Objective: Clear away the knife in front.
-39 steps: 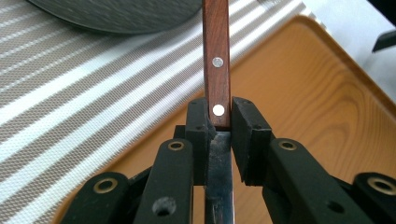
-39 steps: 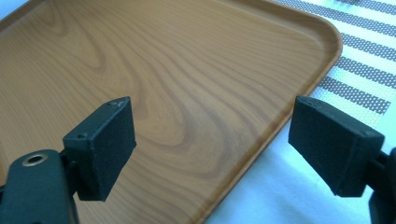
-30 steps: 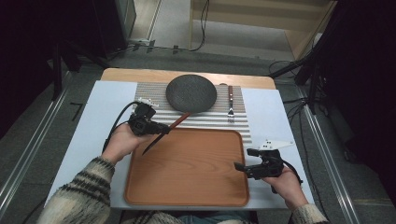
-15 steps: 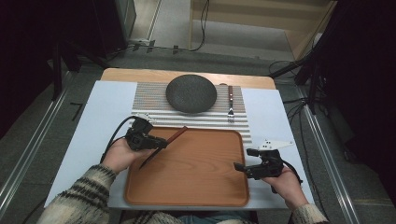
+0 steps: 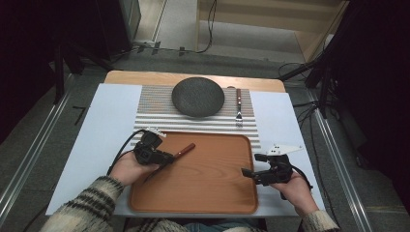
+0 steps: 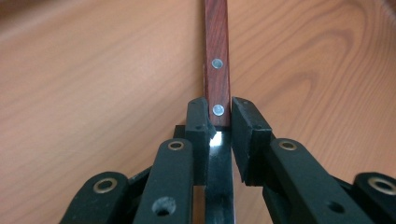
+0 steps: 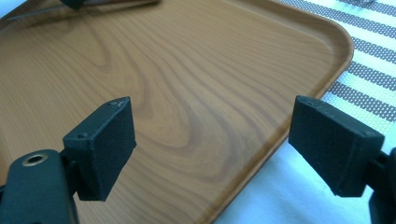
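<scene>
A knife with a red-brown riveted handle (image 5: 185, 150) lies slanted low over the left part of the wooden tray (image 5: 203, 188). My left gripper (image 5: 163, 158) is shut on it. In the left gripper view the black pads (image 6: 198, 122) clamp the knife (image 6: 216, 46) where handle meets blade, and the handle points away over the tray (image 6: 93, 70). My right gripper (image 5: 246, 173) hovers at the tray's right edge. Its jaws stand wide apart with nothing between them (image 7: 212, 144), above the tray's wood (image 7: 187, 70).
A dark round plate (image 5: 197, 96) and a fork (image 5: 238, 107) with a red-brown handle rest on a striped placemat (image 5: 154, 111) behind the tray. A pale sheet (image 5: 96, 135) covers the table. The placemat (image 7: 364, 70) lies just past the tray's rim.
My left hand has come down and toward the person with the knife, from the placemat's edge to low over the tray's left side. The right hand has kept still.
</scene>
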The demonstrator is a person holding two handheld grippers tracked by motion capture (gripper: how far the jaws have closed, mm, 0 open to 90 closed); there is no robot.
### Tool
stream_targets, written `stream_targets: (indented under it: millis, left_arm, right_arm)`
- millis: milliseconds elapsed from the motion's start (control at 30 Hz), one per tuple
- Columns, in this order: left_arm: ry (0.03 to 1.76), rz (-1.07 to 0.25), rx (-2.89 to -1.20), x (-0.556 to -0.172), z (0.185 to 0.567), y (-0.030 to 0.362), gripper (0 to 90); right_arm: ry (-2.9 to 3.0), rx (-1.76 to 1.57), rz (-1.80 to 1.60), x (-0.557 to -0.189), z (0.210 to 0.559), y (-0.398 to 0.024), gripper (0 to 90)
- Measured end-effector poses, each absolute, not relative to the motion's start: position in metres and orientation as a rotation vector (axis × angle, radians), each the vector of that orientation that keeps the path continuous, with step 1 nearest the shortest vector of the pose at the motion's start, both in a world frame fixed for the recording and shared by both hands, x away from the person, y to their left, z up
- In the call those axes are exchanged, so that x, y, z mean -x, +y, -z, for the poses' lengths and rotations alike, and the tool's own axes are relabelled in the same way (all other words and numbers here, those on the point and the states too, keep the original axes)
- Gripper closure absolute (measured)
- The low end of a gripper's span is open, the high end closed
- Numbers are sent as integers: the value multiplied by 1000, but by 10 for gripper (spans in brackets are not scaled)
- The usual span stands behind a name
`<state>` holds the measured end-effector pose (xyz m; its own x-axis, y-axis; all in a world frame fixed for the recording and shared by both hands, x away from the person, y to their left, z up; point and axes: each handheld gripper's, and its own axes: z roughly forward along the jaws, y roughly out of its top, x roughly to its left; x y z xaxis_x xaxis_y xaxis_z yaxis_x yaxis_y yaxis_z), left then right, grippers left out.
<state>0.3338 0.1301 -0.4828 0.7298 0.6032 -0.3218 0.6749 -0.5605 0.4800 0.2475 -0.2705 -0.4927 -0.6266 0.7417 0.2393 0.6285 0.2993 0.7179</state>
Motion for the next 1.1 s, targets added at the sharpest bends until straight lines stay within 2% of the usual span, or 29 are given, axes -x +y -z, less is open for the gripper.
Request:
stream_targets:
  millis: [133, 333, 367, 400, 467, 600, 733, 933, 1100]
  left_arm:
    - [951, 161, -2343, -333, 486, 130, 764]
    - [916, 178, -2271, -333, 482, 132, 533]
    - [899, 155, -2256, -333, 480, 132, 533]
    - [870, 141, -2225, -332, 478, 131, 445]
    - [836, 110, -2217, -332, 476, 130, 376]
    - [798, 79, -2221, -331, 475, 125, 318]
    - [794, 55, -2229, -330, 473, 121, 312]
    - [780, 88, -2197, -333, 470, 113, 354]
    - [757, 92, -2239, -336, 471, 95, 395]
  right_arm:
    - [2419, -1282, -1237, -248, 493, -270, 132]
    - [2420, -1281, -1233, -248, 493, -270, 132]
    - [2420, -1282, -1233, -248, 493, -270, 132]
    - [2421, -1282, -1232, -248, 493, -271, 132]
    - [2423, -1284, -1228, -247, 493, -271, 132]
    - [2423, -1286, -1226, -247, 493, -271, 132]
    - [2420, -1290, -1224, -246, 493, -272, 132]
    - [2411, -1303, -1219, -243, 494, -275, 132]
    - [2402, -1321, -1213, -238, 494, -279, 132]
